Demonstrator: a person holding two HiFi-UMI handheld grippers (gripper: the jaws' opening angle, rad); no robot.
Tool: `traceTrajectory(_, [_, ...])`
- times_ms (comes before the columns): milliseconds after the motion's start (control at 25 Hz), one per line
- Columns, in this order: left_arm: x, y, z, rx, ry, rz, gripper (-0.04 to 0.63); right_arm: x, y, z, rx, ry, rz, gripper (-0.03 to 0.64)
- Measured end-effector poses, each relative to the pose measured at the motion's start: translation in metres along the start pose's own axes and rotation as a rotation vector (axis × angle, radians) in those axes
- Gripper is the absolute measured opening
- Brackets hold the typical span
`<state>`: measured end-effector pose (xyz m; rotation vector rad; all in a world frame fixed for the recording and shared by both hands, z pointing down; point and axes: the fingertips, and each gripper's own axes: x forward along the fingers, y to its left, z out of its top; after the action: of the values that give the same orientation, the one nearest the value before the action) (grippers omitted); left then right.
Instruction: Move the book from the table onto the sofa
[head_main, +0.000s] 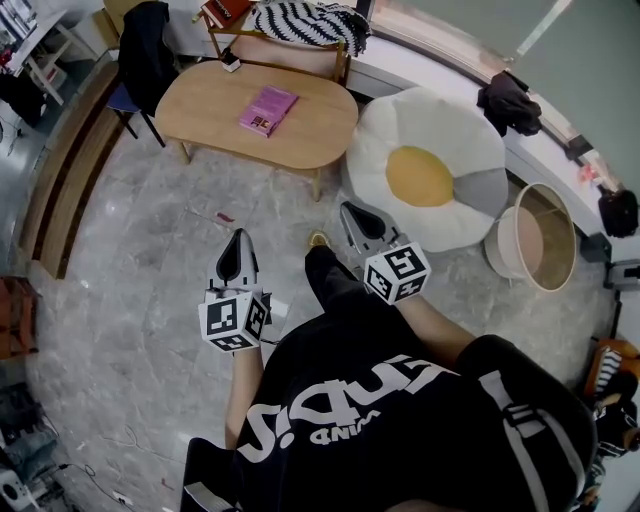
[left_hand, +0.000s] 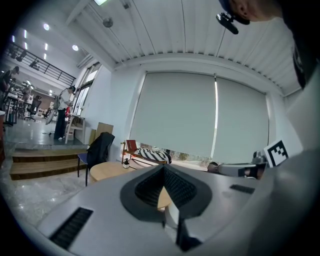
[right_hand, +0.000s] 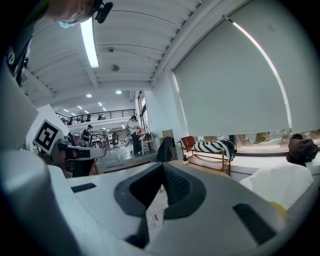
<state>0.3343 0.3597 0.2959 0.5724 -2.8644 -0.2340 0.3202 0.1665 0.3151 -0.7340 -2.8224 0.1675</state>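
Note:
A pink book (head_main: 268, 109) lies flat near the middle of the oval wooden table (head_main: 210, 95). Behind the table stands a wooden-framed sofa (head_main: 300, 35) with a black-and-white striped cushion (head_main: 310, 20). Both grippers hover over the marble floor, well short of the table and pointing toward it. My left gripper (head_main: 238, 234) is shut and holds nothing. My right gripper (head_main: 349, 207) is shut and empty too. In the left gripper view the closed jaws meet in front of the table (left_hand: 106, 170) and sofa (left_hand: 146, 154). The right gripper view shows the sofa (right_hand: 210, 147) beyond its closed jaws.
A chair draped with a black jacket (head_main: 146, 48) stands at the table's left end. An egg-shaped white and yellow cushion (head_main: 430, 165) lies on the floor to the right, with a round basket (head_main: 538, 236) beyond it. A small dark object (head_main: 231, 62) sits at the table's far edge.

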Motion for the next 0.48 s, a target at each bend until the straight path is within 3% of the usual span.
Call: traceTrajectory(480, [0.099, 0.026, 0.036, -0.014, 0.018, 0.021, 0.008, 0.081, -0.058, 0.031, 0.024, 0.033, 0.016, -0.002])
